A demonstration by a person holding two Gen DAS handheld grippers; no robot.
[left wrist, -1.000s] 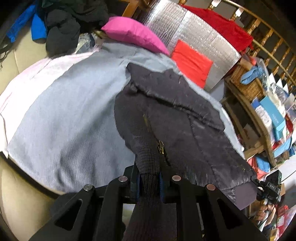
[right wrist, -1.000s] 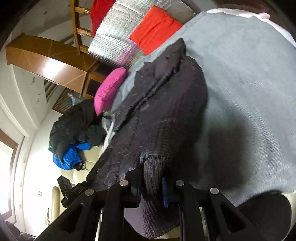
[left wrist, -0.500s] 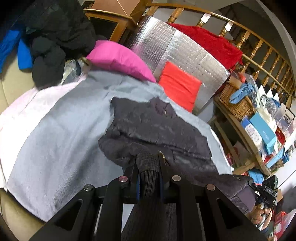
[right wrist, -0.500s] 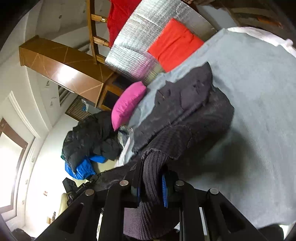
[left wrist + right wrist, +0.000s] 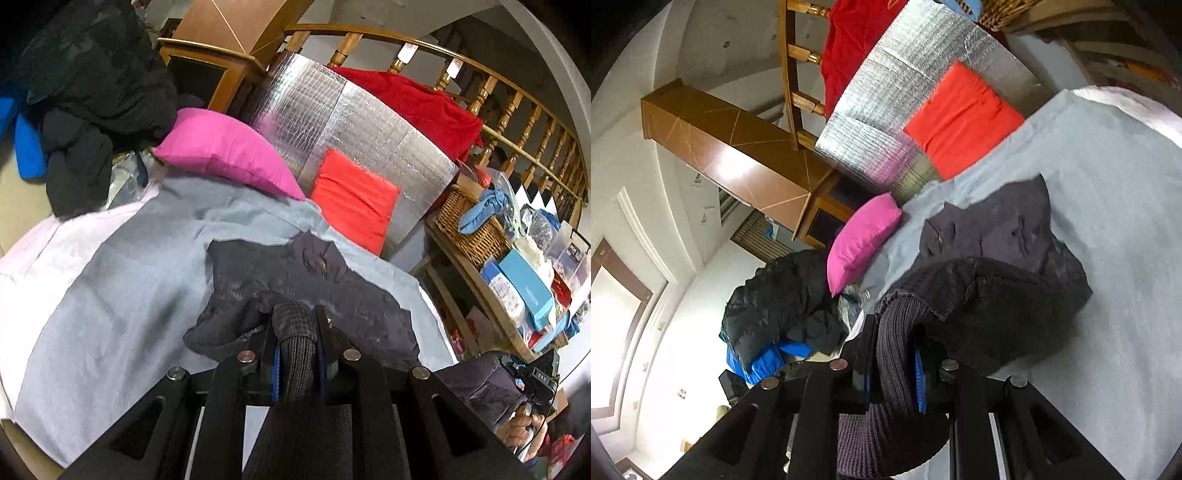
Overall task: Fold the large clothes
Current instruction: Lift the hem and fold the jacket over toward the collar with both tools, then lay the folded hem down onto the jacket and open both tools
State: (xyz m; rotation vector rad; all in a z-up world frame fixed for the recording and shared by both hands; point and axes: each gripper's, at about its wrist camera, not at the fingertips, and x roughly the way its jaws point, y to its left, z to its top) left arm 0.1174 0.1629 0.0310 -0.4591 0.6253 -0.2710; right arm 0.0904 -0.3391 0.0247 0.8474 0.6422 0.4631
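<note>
A dark padded jacket (image 5: 295, 280) lies on a light grey sheet (image 5: 110, 302), its near part lifted off the sheet and doubled over toward the collar. My left gripper (image 5: 297, 332) is shut on the jacket's ribbed knit hem, which bulges up between the blue pads. In the right wrist view the jacket (image 5: 1004, 258) bunches up in front of my right gripper (image 5: 895, 365), which is shut on another part of the ribbed hem (image 5: 897, 332). The right hand with its gripper (image 5: 532, 384) also shows at the lower right of the left wrist view.
A pink pillow (image 5: 225, 151), a red cushion (image 5: 354, 195) and a silver foil panel (image 5: 347, 125) stand behind the sheet. Dark and blue coats (image 5: 85, 92) are piled at the far left. A cluttered wooden shelf with a wicker basket (image 5: 469, 221) stands at the right, under a wooden railing (image 5: 509, 96).
Both grippers have risen and moved toward the collar end, each still clamped on the ribbed hem. The flat jacket has been lifted and folded over, so it covers less of the sheet.
</note>
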